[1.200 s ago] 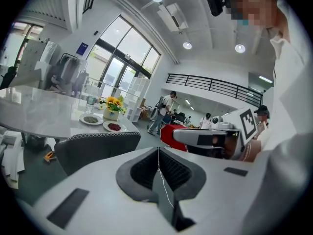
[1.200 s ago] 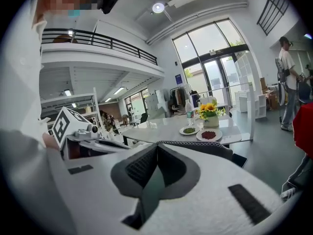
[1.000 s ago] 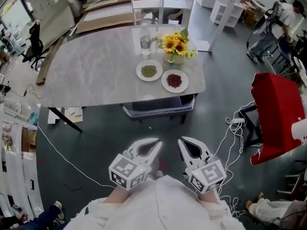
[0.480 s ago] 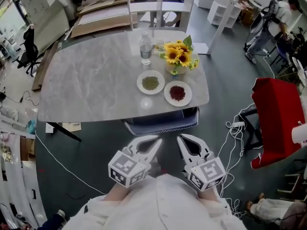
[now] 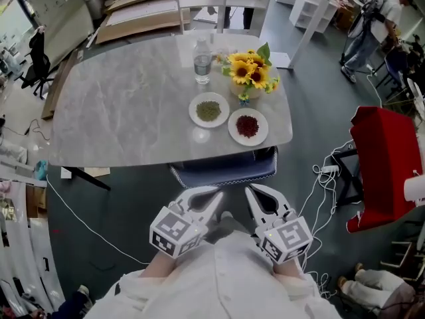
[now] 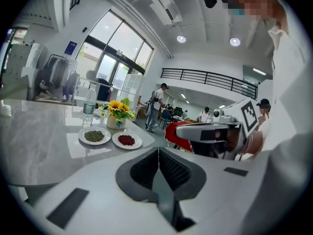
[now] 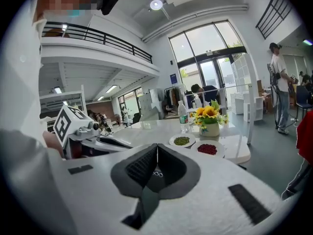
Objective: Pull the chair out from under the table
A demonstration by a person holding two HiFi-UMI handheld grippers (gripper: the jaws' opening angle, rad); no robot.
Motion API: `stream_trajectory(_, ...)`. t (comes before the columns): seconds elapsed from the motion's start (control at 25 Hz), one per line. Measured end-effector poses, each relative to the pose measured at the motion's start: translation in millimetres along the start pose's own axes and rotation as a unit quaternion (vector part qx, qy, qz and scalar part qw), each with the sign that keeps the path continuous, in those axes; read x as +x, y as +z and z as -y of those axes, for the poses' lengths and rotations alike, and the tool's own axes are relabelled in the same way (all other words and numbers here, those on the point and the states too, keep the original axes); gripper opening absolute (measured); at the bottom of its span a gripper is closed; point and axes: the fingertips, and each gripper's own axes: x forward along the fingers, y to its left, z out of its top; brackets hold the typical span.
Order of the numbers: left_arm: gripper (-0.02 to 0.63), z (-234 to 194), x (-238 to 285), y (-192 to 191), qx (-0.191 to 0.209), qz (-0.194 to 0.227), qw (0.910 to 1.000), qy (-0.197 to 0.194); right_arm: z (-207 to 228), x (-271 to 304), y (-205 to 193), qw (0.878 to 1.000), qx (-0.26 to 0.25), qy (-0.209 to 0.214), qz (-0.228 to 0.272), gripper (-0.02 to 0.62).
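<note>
The fingers (image 6: 142, 169) of our left gripper (image 6: 157, 155) are pressed together along one seam with nothing between them, as the left gripper view shows. Beyond them lies the table (image 6: 34, 146), carrying a plate of green grains (image 6: 94, 136), a plate of red ones (image 6: 126, 140) and a vase of sunflowers (image 6: 116, 115). The chair does not show here.

In the right gripper view our right gripper (image 7: 157, 155) is likewise closed on nothing, its pads meeting in a line. The same table top sits well ahead, and again no chair is in sight.

In the head view both grippers hang side by side close to our body, tips toward the table. The chair (image 5: 226, 168) is tucked under the table's near edge, below the two plates. Only a dark padded part with a patterned rim juts out, and we cannot tell whether it is back or seat. It lies ahead of our fingertips, apart from them.

We judge the chair stiff and fairly heavy, its padding soft, its legs likely to drag on the floor (image 5: 133, 205). We would first spread both pairs of fingers, then pinch the patterned rim near its two corners, so the pull stays straight
</note>
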Motion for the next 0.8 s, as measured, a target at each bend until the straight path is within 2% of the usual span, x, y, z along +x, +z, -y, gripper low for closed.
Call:
stream_trajectory(0.24,0.017,-2,5,2,0.0,-0.001,0.9996,0.027,9,1,0,1.0,-0.006,0.02,-0.014,0.003)
stream_trajectory(0.44,0.017,-3,6,5,0.019,0.0,0.9986,0.05,21,2,-2,0.999,-0.017,0.028,-0.034,0.003)
stream_trajectory(0.6,0.017,-9,9,2,0.048,-0.009,0.9969,0.061,30,6,-4,0.998,-0.024,0.037,-0.045,0.003)
stream_trajectory(0.8,0.018,-6,17,1,0.082,-0.018,0.9956,0.042,33,12,-6,0.994,-0.065,0.057,-0.063,0.005)
